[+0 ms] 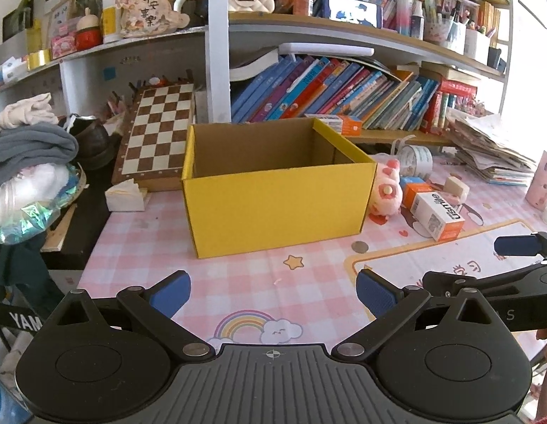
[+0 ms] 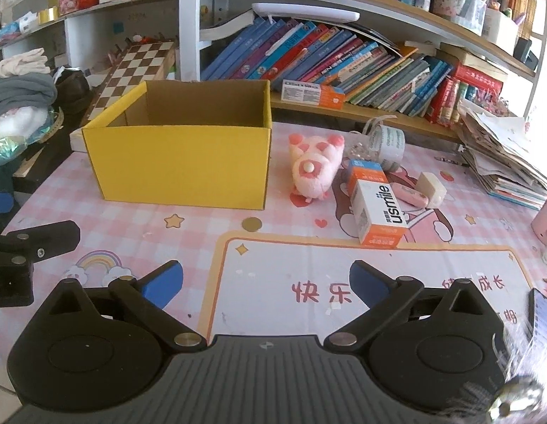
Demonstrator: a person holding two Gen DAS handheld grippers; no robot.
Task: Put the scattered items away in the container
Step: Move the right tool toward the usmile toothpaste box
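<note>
Both grippers, left (image 1: 273, 291) and right (image 2: 265, 282), hung wide open and empty over the pink mat (image 2: 203, 219), neither touching anything. Ahead stood the yellow box (image 2: 181, 166), open-topped and, as far as could be seen, empty. Just beside its right wall lay a plush pig (image 2: 314, 168), with an orange-and-white carton (image 2: 377, 212) close by, then a pink case (image 2: 411, 194), a white block (image 2: 430, 185) and a tape roll (image 2: 388, 145) behind; a coin (image 2: 251, 224) sat near the box's front. Judged from this, the pig looked the easiest first pick for the right gripper: close across its soft middle, lift clear of the rim, release inside.
</note>
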